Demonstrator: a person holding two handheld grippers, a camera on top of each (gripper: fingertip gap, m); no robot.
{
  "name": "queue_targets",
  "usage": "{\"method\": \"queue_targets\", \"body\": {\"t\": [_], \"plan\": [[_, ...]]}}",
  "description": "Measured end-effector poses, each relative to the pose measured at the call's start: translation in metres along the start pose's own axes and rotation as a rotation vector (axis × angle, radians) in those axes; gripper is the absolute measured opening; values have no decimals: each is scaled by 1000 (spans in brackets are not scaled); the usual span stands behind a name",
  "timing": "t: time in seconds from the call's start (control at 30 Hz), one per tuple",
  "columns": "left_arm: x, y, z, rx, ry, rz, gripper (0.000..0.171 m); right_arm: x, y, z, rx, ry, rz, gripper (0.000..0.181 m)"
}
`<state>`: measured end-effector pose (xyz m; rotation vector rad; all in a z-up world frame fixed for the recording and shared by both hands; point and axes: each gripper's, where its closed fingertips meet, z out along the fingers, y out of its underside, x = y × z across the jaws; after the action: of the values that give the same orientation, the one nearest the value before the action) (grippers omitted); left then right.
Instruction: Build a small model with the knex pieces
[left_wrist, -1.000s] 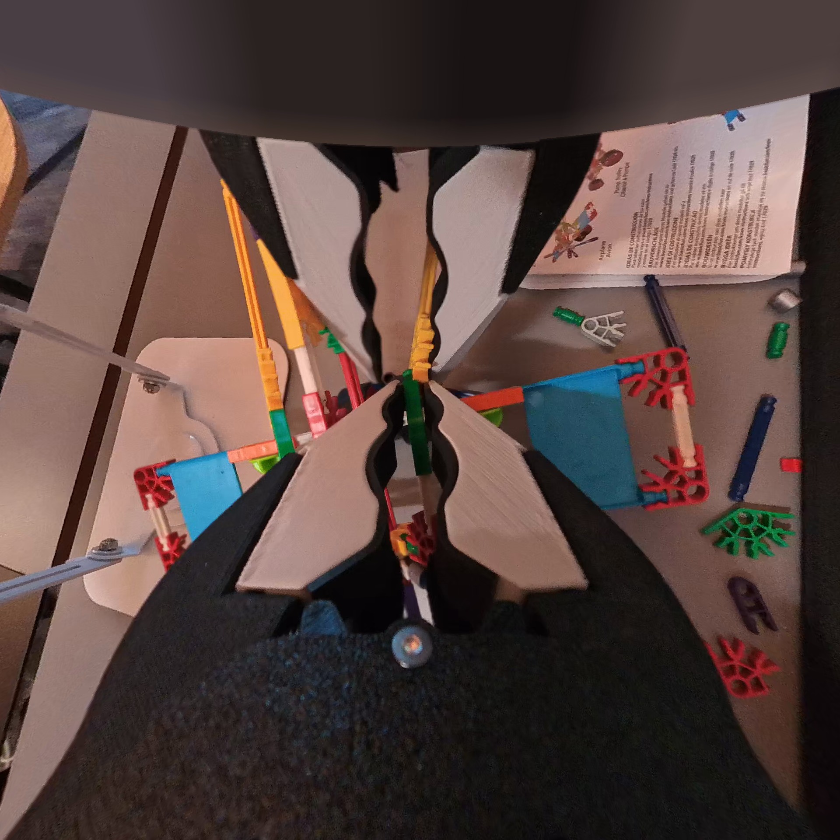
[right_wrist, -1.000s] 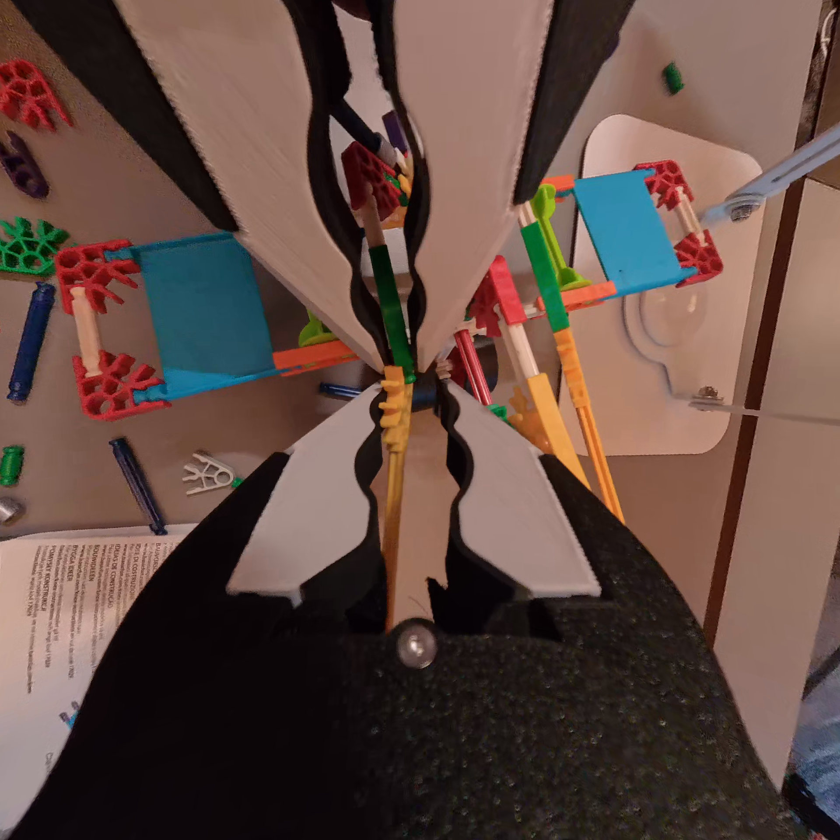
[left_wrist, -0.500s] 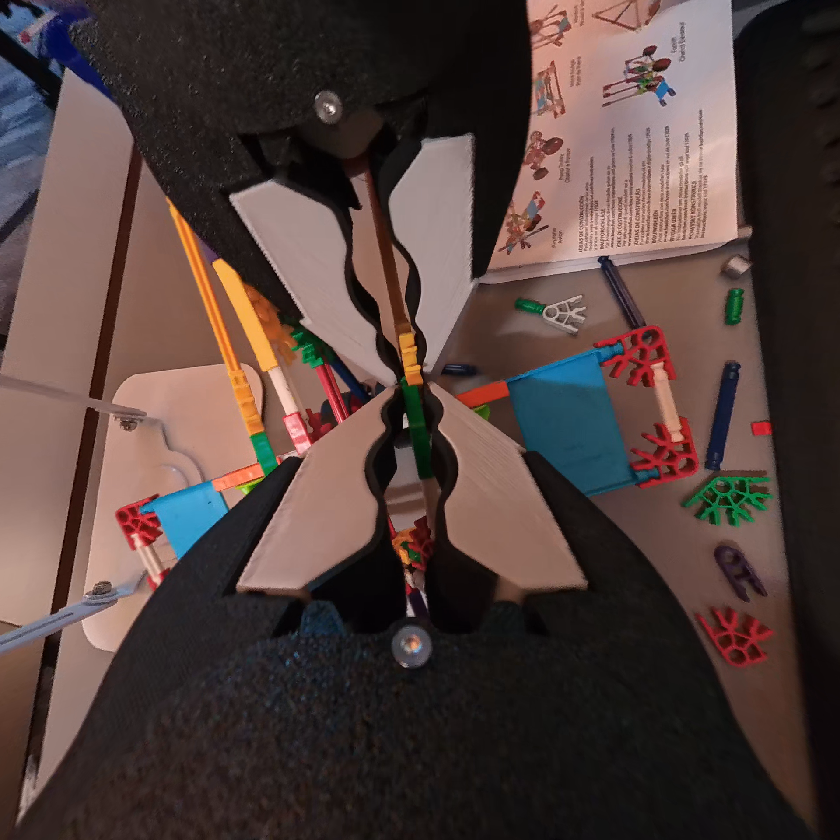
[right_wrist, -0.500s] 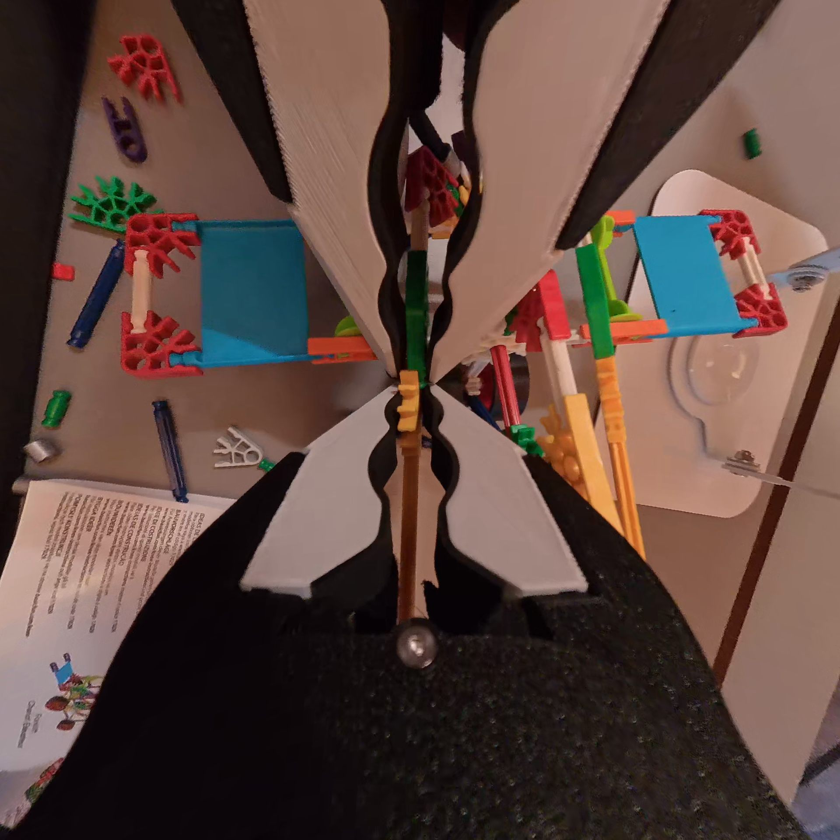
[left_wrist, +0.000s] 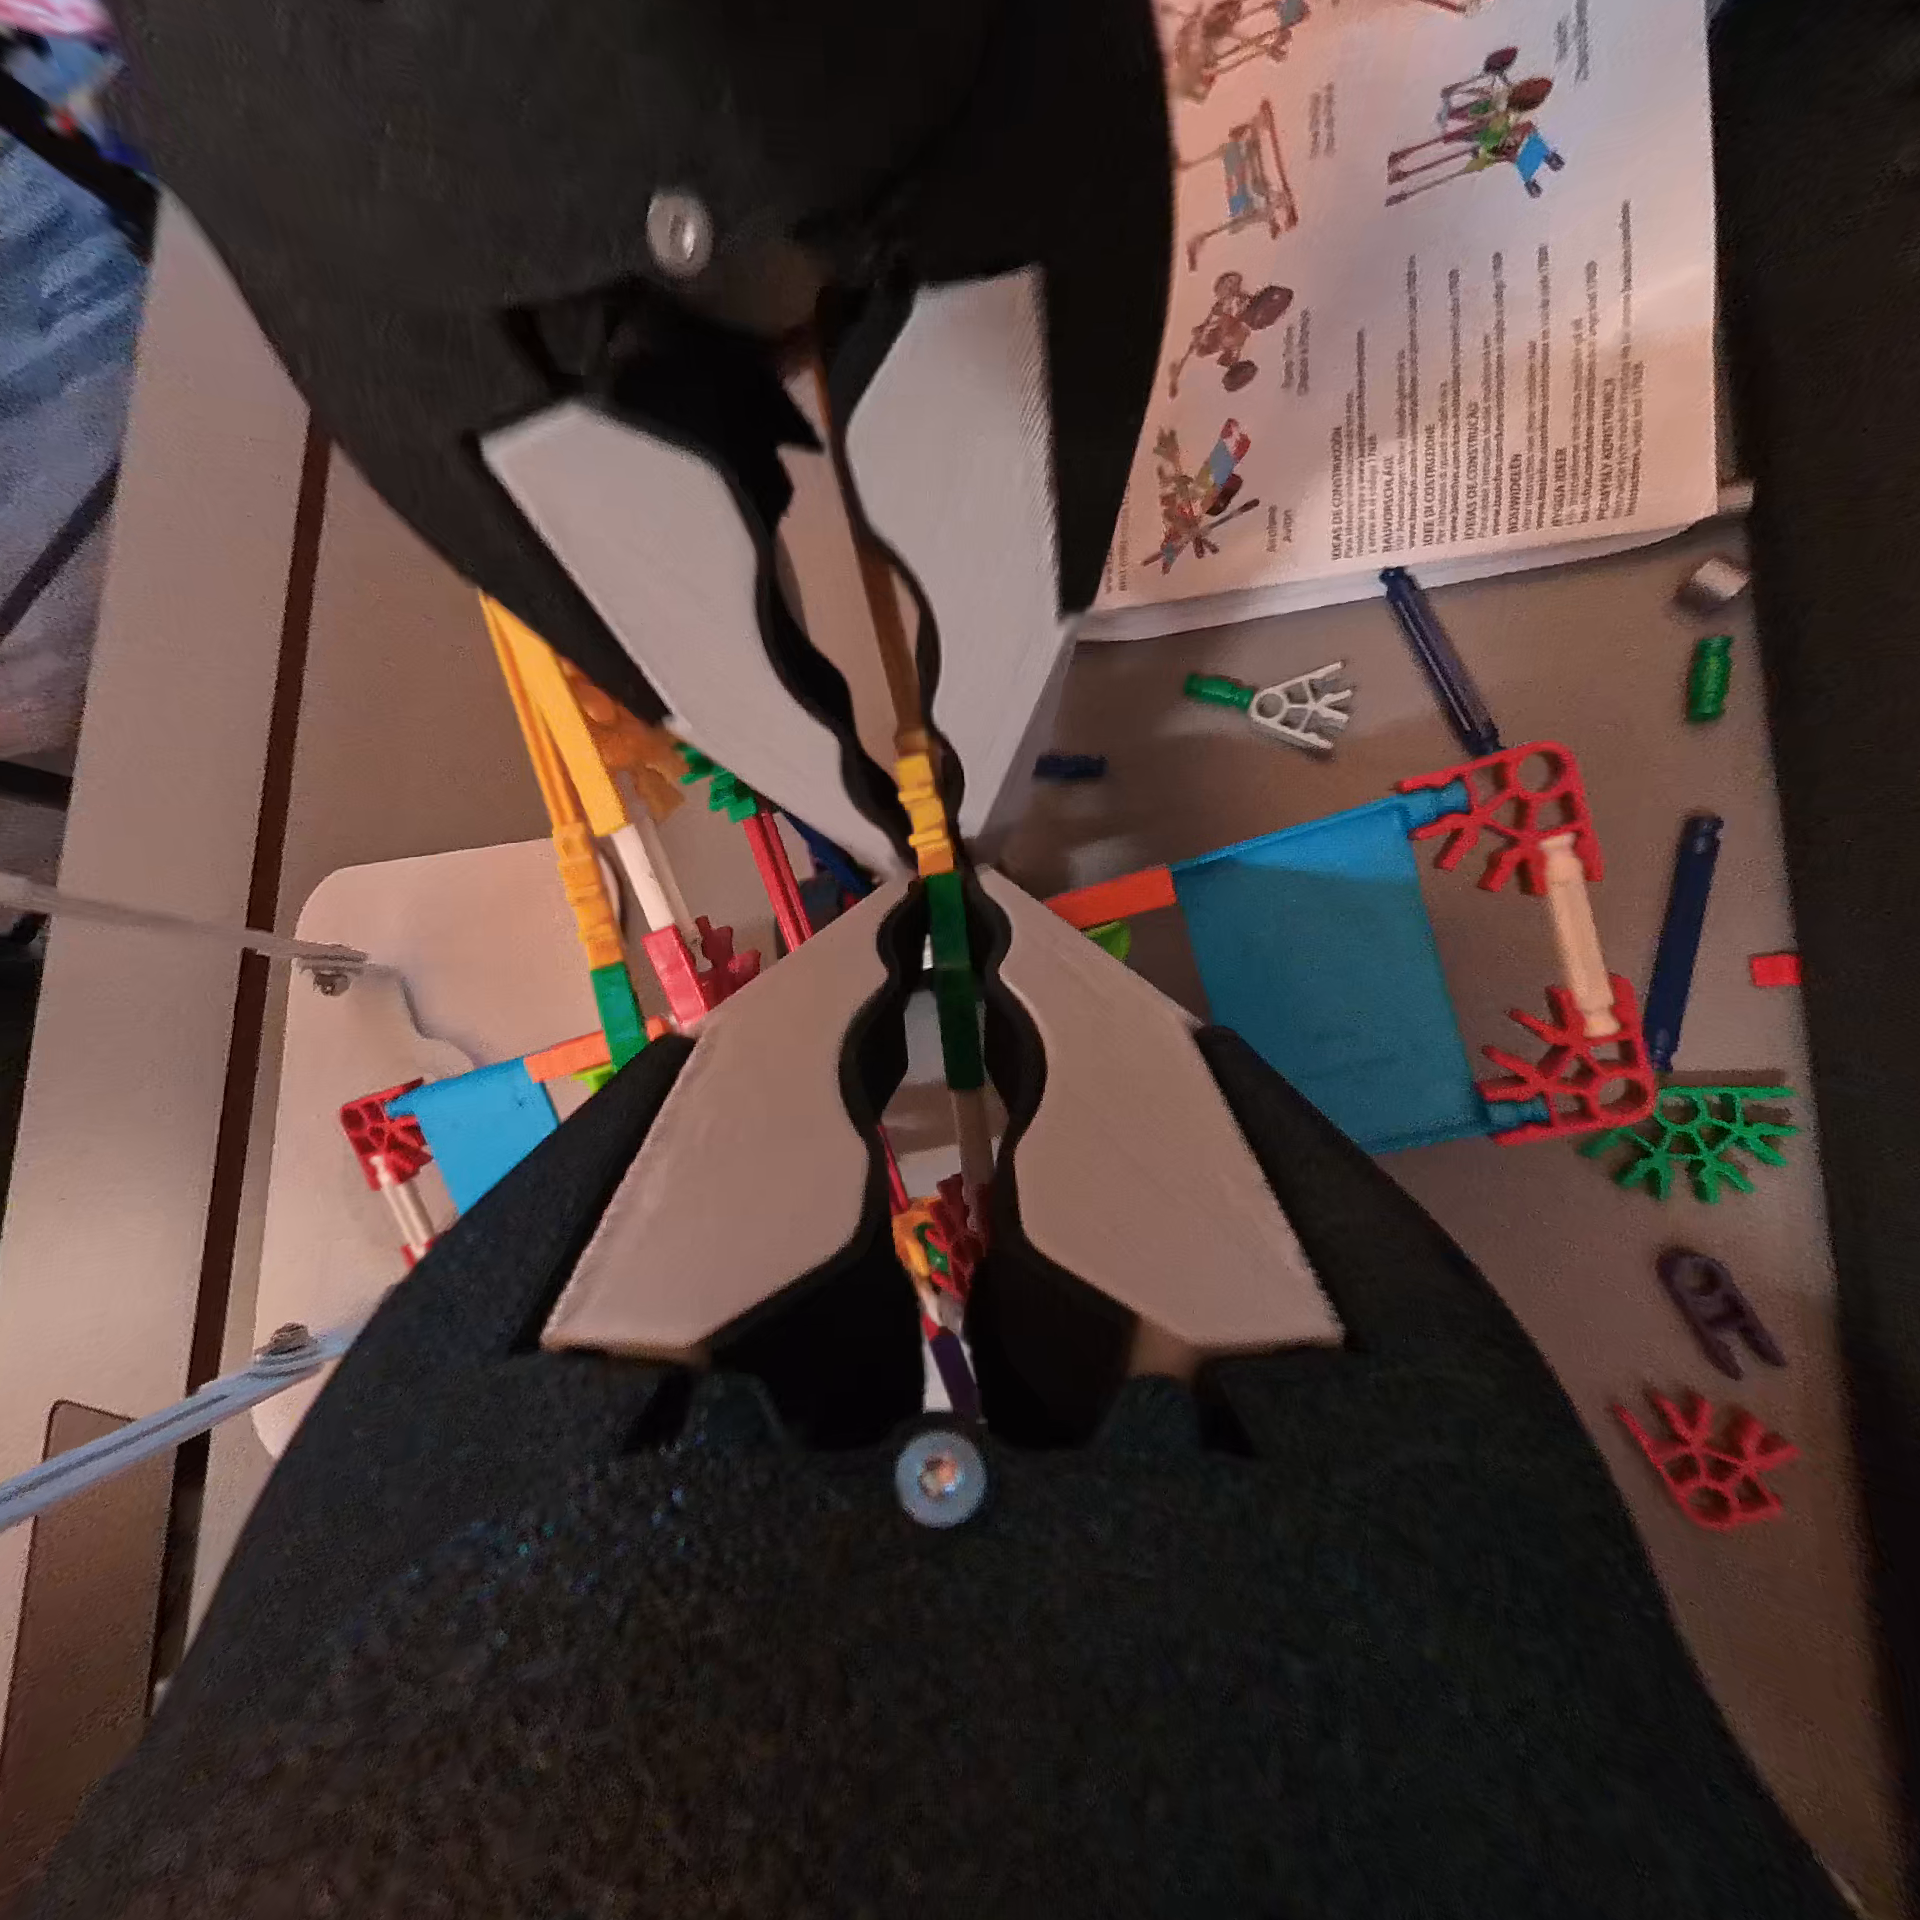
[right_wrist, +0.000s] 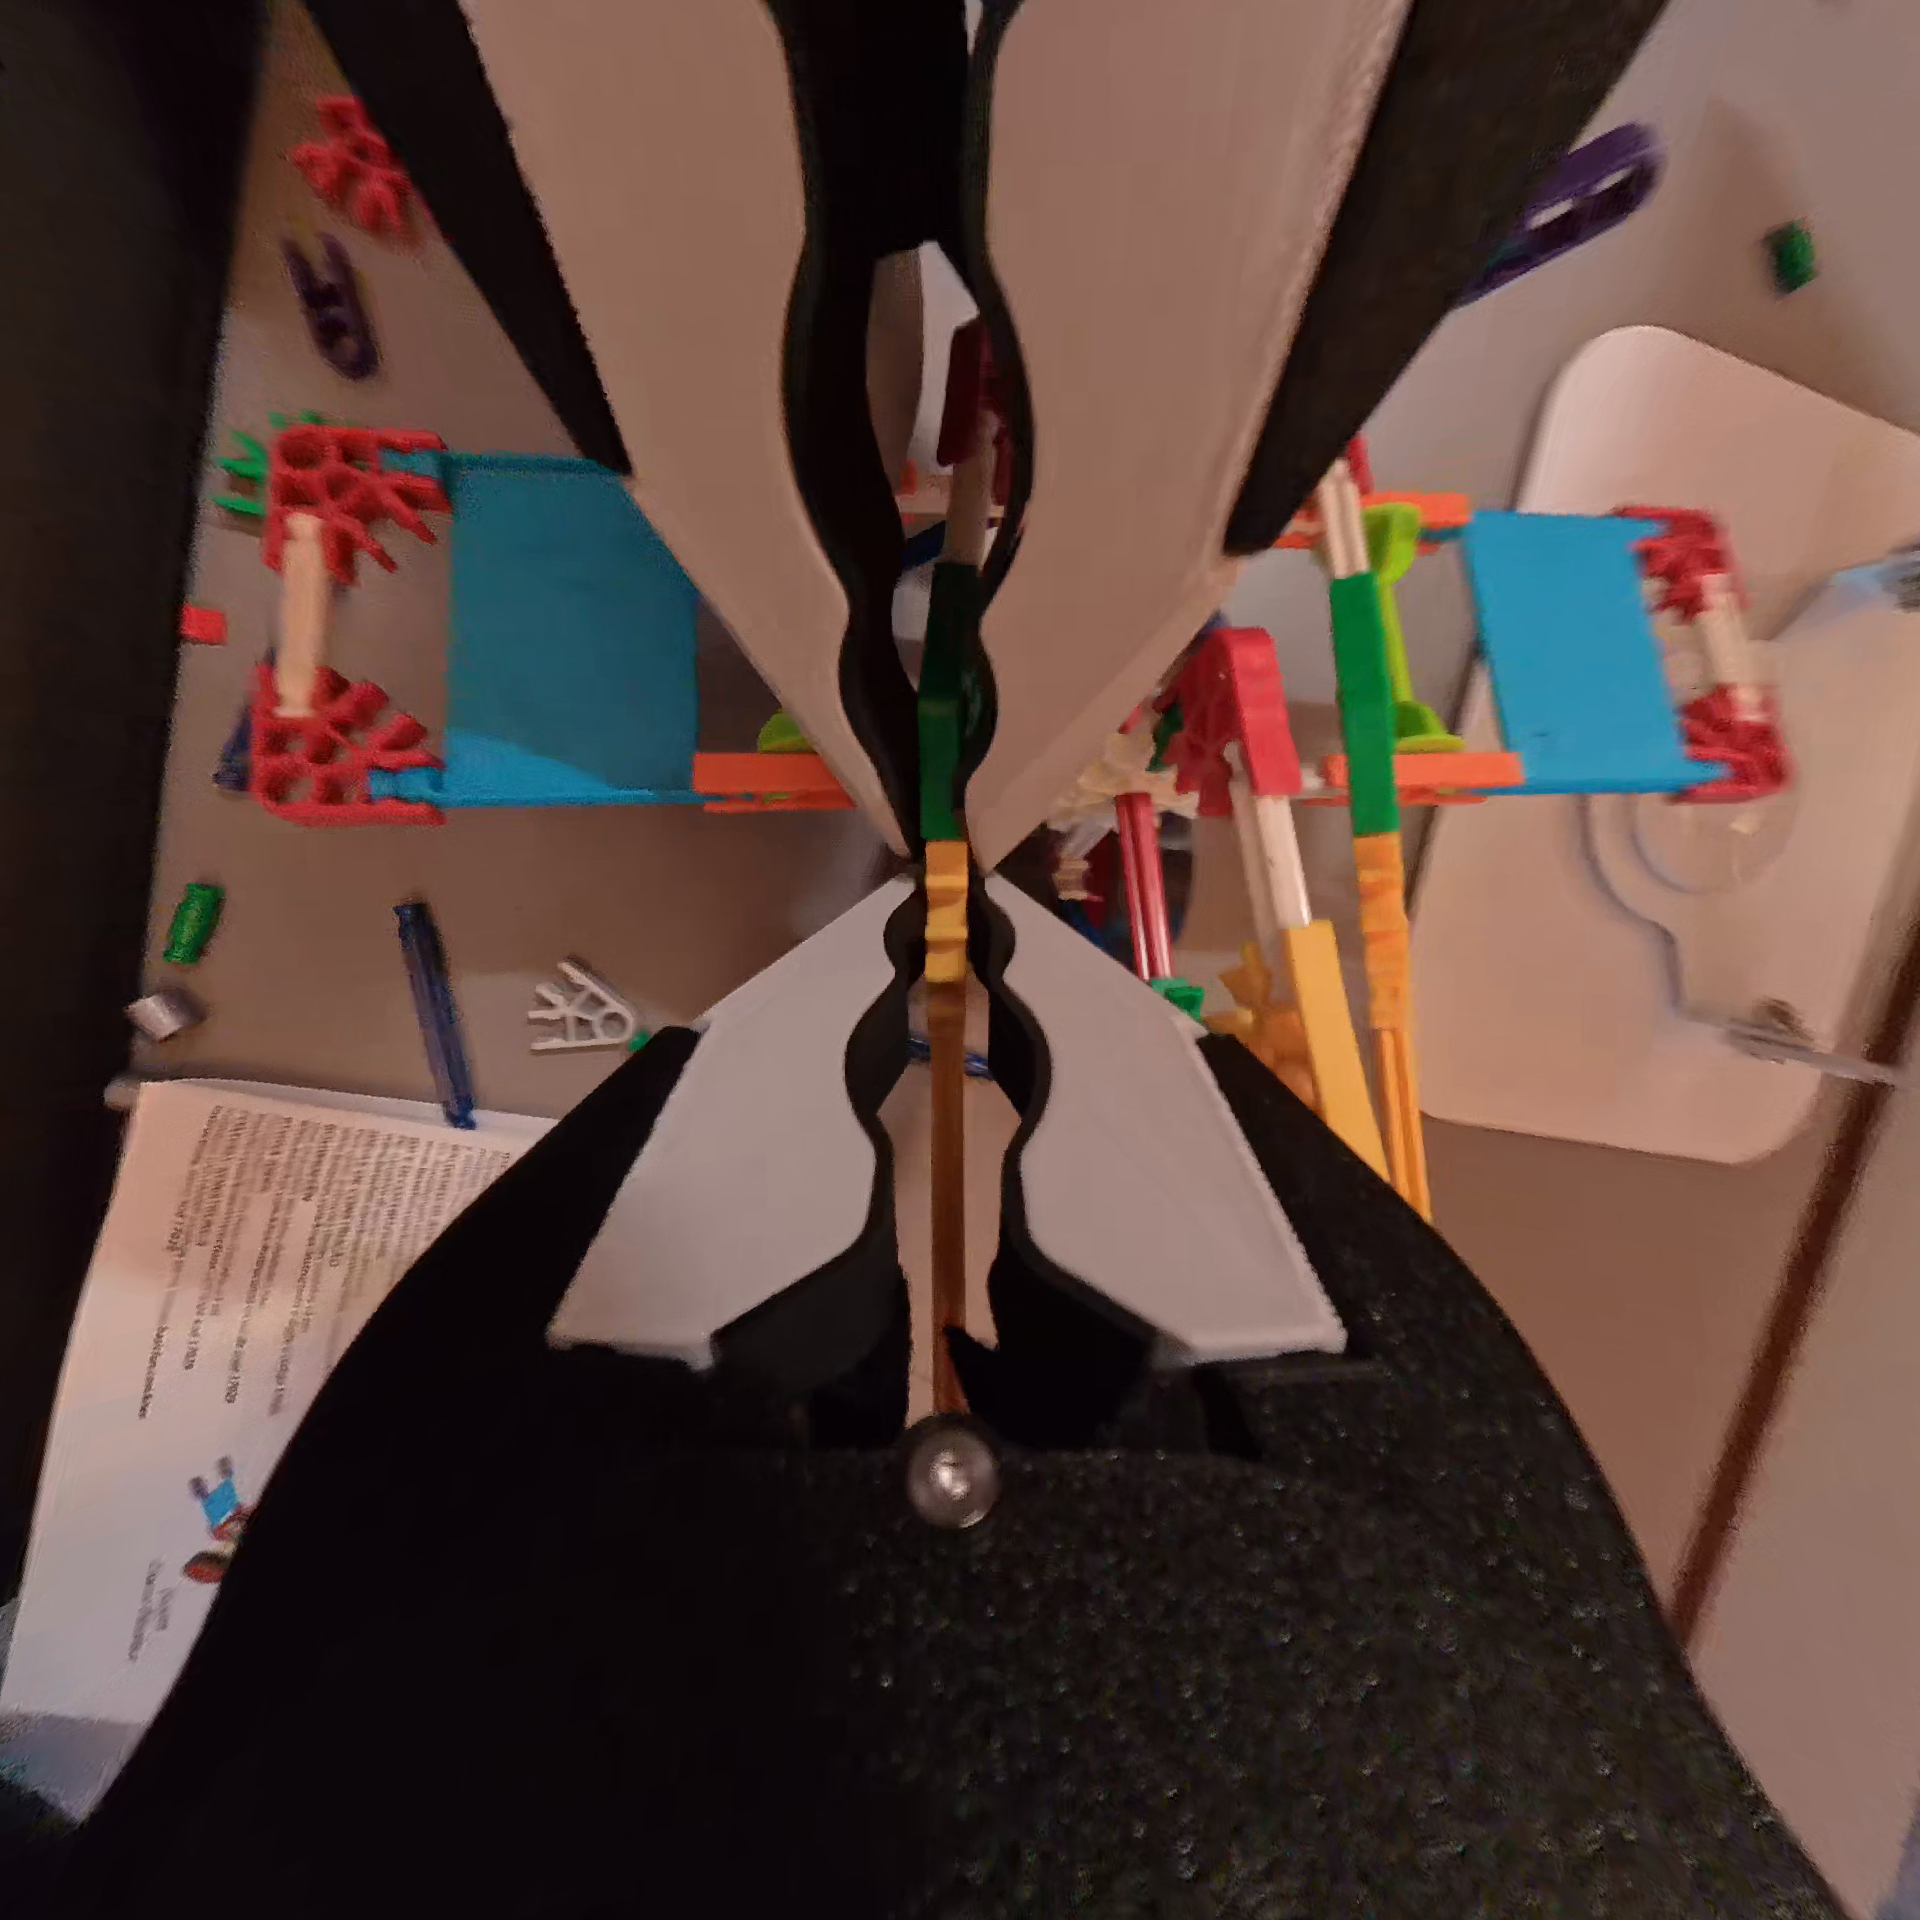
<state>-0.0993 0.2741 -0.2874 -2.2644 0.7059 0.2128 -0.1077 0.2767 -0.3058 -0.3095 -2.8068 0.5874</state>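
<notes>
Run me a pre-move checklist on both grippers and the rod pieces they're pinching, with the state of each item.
1. Left gripper shut on the green piece: ok.
2. Right gripper shut on the yellow rod: ok.
3. Green piece and yellow rod meet end to end in one line: ok; whether they are locked together: cannot tell.
4. Gap between the two grippers' tips: not ok, they nearly touch.
5. Toy frame with blue panels apart from both grippers' fingers: cannot tell, the fingers hide much of it.
6. Loose parts such as the green connector and instruction sheet lie off to the side: ok.
</notes>
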Motion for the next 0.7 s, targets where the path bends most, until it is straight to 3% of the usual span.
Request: {"method": "queue_targets", "body": {"t": [0.13,0.33,0.53,0.7], "plan": [[-6,4,-10,14,-2,-34,8,11,6,-27,4,93,17,25],[-11,7,-26,35,-16,-58,19,22,23,-64,49,154,76,24],[-16,2,-51,137,-22,-98,23,28,36,-74,55,175,120,25],[-15,17,-59,101,5,-137,24,38,33,-71,43,226,129,25]]}}
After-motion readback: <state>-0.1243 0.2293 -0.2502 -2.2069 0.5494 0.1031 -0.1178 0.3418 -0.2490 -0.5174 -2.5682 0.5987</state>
